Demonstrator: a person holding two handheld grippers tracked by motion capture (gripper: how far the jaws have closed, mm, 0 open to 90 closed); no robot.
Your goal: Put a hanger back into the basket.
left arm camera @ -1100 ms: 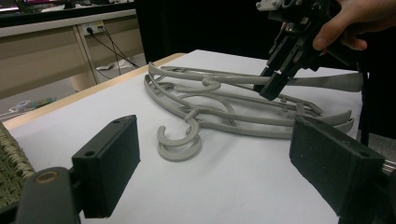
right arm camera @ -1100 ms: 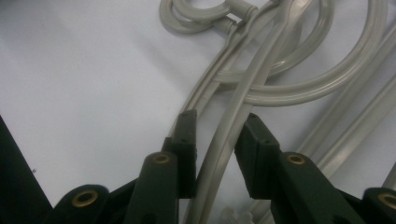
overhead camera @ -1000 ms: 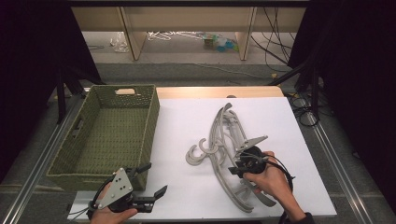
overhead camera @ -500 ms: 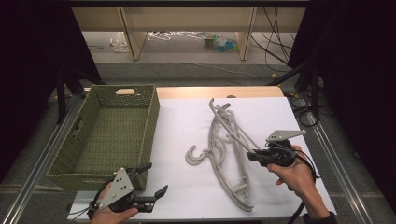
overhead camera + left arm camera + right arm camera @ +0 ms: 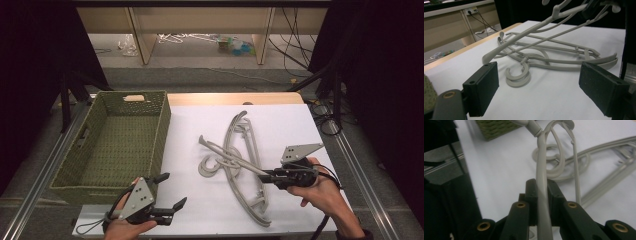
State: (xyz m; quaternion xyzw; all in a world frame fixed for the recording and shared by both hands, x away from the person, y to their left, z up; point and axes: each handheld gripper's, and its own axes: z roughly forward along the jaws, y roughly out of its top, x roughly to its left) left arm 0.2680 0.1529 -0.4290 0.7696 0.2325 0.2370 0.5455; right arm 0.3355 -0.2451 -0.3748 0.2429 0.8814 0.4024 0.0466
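Grey plastic hanger (image 5: 235,160): light, stiff, slick, snags its neighbours. Right gripper (image 5: 267,176) fingers clamped on its arm; left gripper (image 5: 172,192) fingers apart.

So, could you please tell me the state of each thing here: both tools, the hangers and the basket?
Right tool: shut on the lifted hanger, its jaws having just closed.
Left tool: open, nothing between its jaws.
Lifted hanger: gripped at one arm, raised off the sheet.
Other hangers: lying flat in a pile on the white sheet.
Basket: upright, empty.
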